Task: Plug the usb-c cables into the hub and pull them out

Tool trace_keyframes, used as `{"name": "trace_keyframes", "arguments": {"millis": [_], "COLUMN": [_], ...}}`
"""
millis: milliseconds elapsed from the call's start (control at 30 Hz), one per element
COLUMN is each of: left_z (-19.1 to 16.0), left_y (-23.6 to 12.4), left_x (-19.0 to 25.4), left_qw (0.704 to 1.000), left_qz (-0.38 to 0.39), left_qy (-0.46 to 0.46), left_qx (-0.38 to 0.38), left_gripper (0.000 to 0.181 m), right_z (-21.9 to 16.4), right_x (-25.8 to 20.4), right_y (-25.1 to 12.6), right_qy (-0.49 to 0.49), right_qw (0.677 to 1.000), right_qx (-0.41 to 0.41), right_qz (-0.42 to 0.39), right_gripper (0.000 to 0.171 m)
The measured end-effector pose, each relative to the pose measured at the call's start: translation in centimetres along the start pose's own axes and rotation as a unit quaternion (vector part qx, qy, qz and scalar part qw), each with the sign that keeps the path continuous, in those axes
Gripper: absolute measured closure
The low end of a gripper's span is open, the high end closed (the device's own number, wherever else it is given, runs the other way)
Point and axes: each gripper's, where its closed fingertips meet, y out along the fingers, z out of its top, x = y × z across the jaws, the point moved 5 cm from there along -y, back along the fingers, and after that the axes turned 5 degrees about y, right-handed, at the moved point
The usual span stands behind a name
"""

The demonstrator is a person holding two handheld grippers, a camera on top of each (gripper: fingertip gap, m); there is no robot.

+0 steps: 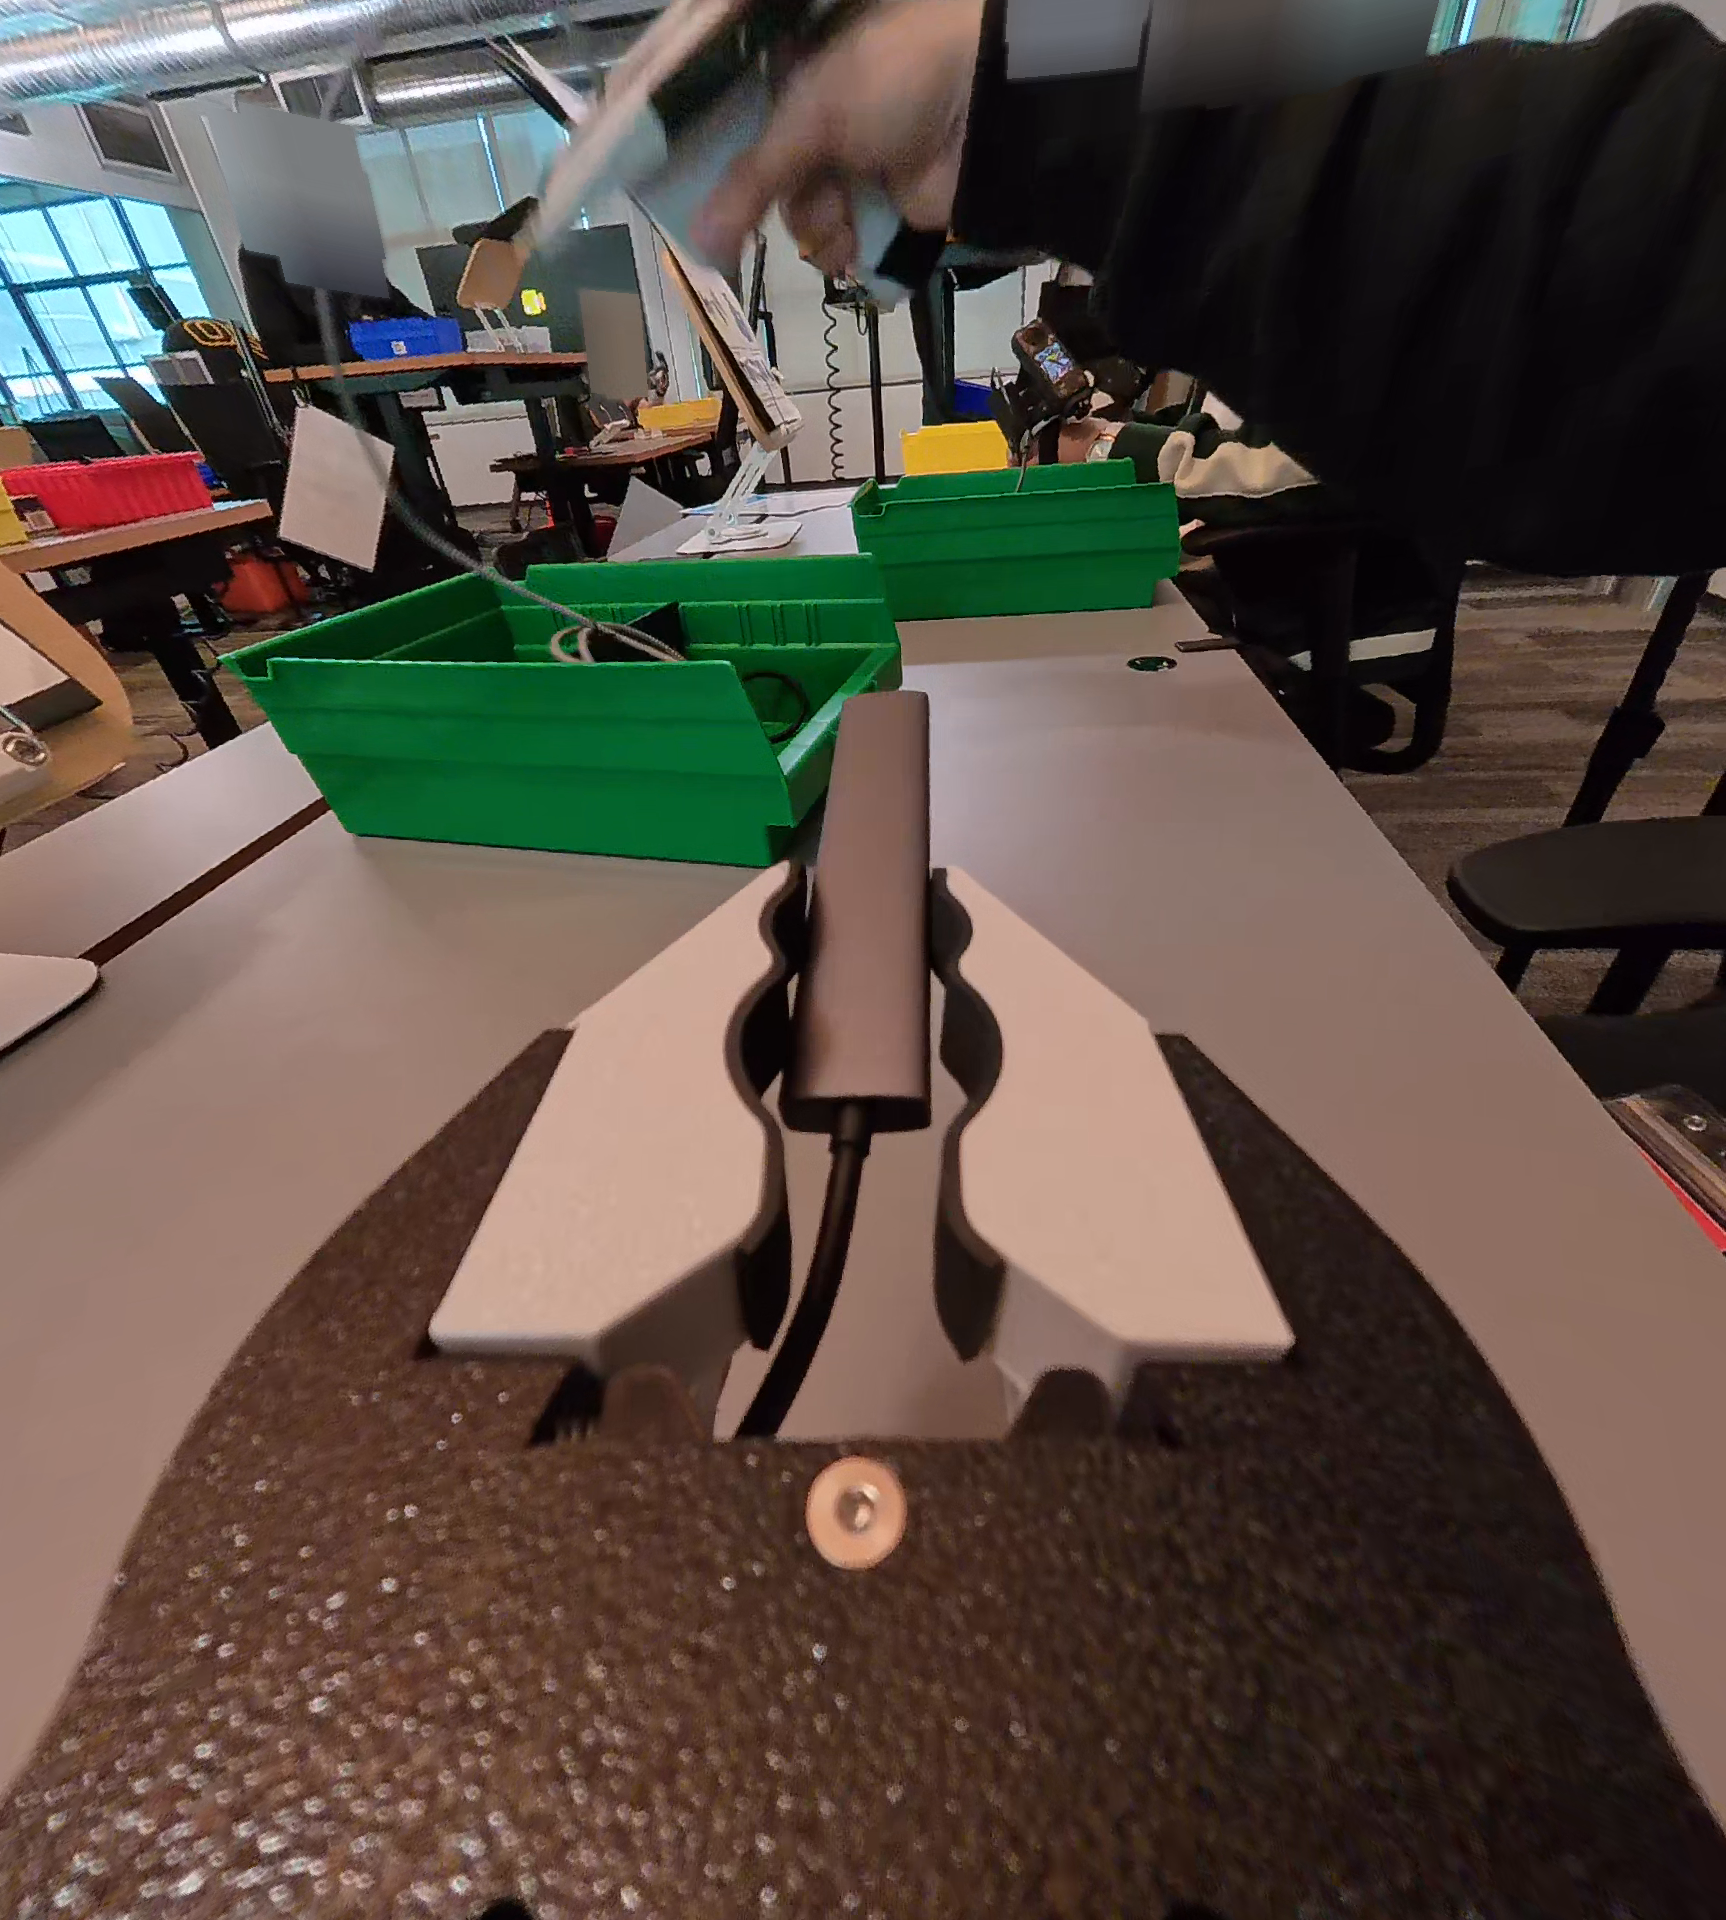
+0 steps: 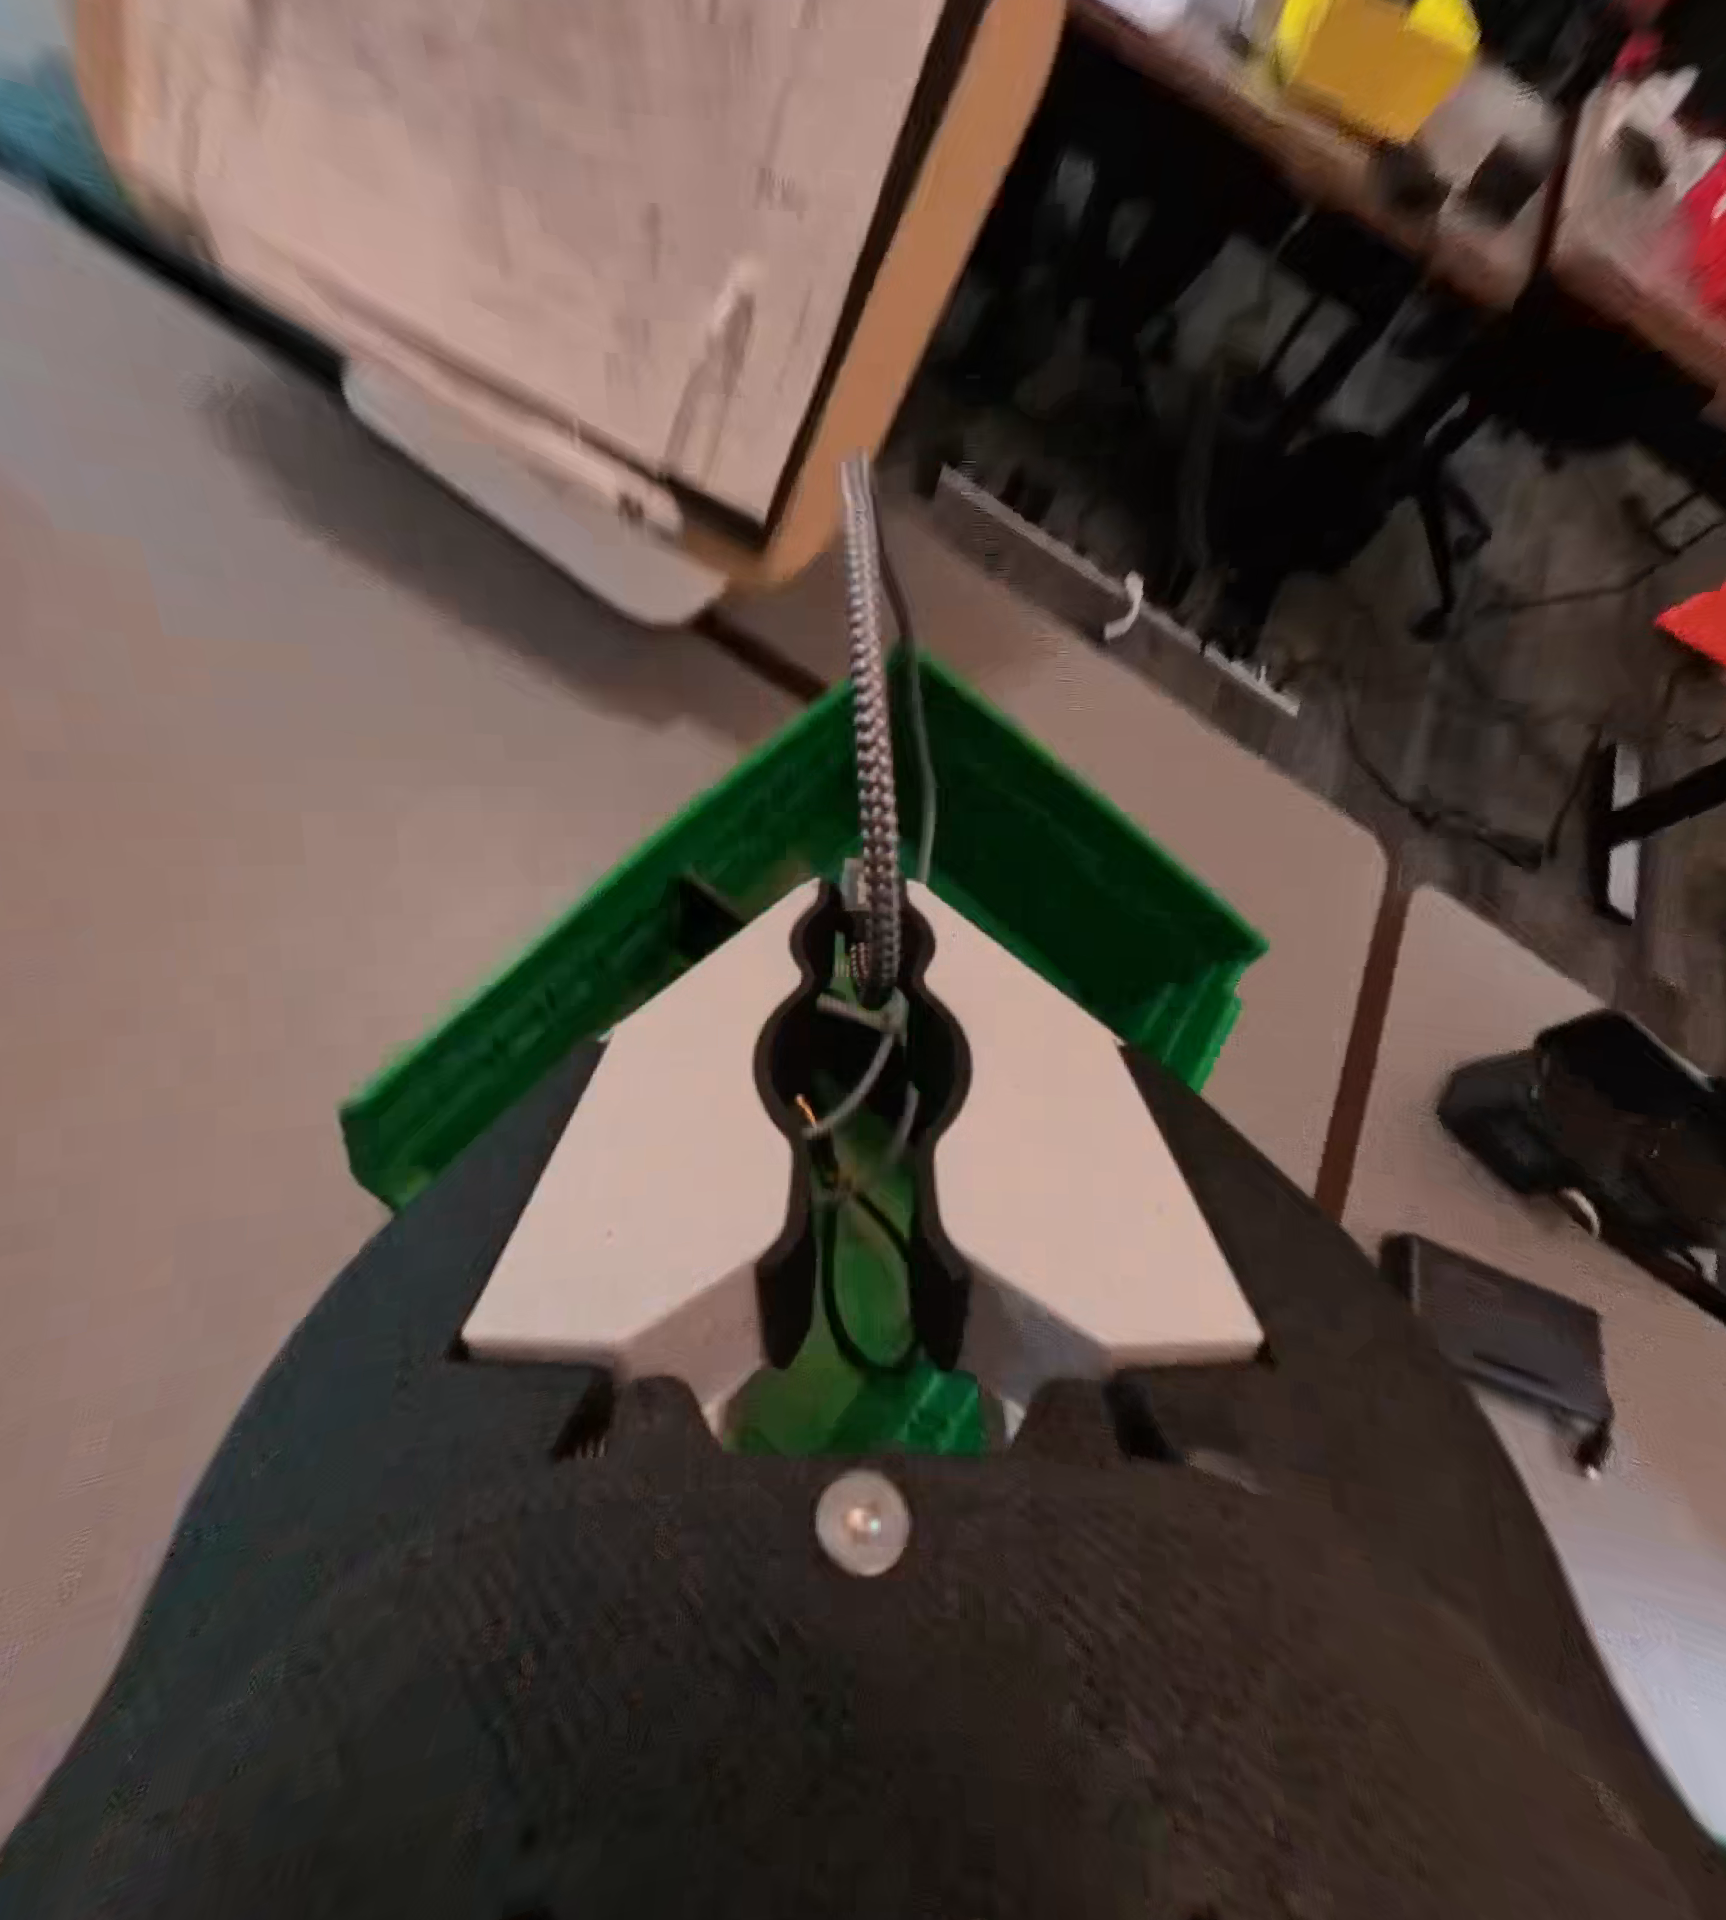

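Observation:
My left gripper (image 1: 864, 899) is shut on the slim dark grey hub (image 1: 869, 883), held level above the grey table (image 1: 1202, 935). The hub's black lead (image 1: 817, 1278) trails back between the fingers. In the right wrist view, my right gripper (image 2: 867, 920) is shut on a grey braided usb-c cable (image 2: 867, 748) that sticks out past the fingertips, above a green bin (image 2: 1067, 862). In the left wrist view, that gripper (image 1: 672, 135) shows blurred in a hand at the top. The cable (image 1: 443, 540), with a white tag (image 1: 334, 499), runs down into the green bin (image 1: 526, 727).
A second green bin (image 1: 1015, 540) stands farther back. A tilted board on a white stand (image 2: 547, 260) is at the table's left. Black chairs (image 1: 1628, 894) stand off the right edge. A black pouch and a flat black block (image 2: 1503, 1340) lie on the table.

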Motion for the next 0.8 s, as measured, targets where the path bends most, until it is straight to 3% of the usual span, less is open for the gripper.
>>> {"name": "trace_keyframes", "arguments": {"millis": [133, 300, 400, 533, 667, 733, 800], "left_z": [-0.2, -0.3, -0.3, -0.4, -0.6, -0.7, -0.6], "left_y": [0.2, 0.2, 0.1, 0.2, 0.4, 0.5, 0.6], "left_x": [0.2, 0.1, 0.0, 0.1, 0.1, 0.3, 0.6], "left_qw": [1.0, 1.0, 1.0, 1.0, 1.0, 1.0, 1.0], "left_qz": [-0.005, -0.005, -0.004, -0.003, -0.005, -0.011, -0.023], "left_qy": [0.0, -0.003, -0.005, -0.005, -0.005, -0.007, -0.003], "left_qx": [-0.005, -0.006, -0.006, -0.01, -0.015, -0.017, -0.014], "left_gripper": [0.16, 0.16, 0.16, 0.16, 0.16, 0.16, 0.16], "right_z": [-7.1, -13.3, -15.2, -14.2, -11.3, -9.1, -7.0], "right_x": [-0.9, -2.5, -2.1, -0.8, -0.1, -3.1, -8.1], "right_y": [4.3, 6.1, 5.4, 3.8, 2.4, 1.9, 1.0], "right_qy": [-0.1, -0.089, -0.08, -0.044, -0.01, 0.036, 0.095], "right_qw": [0.976, 0.942, 0.924, 0.94, 0.973, 0.984, 0.963], "right_qx": [-0.189, -0.323, -0.372, -0.335, -0.232, -0.145, -0.064], "right_qz": [-0.042, 0.031, 0.047, 0.038, 0.019, 0.1, 0.244], "right_gripper": [0.162, 0.162, 0.133, 0.101, 0.084, 0.08, 0.078]}}
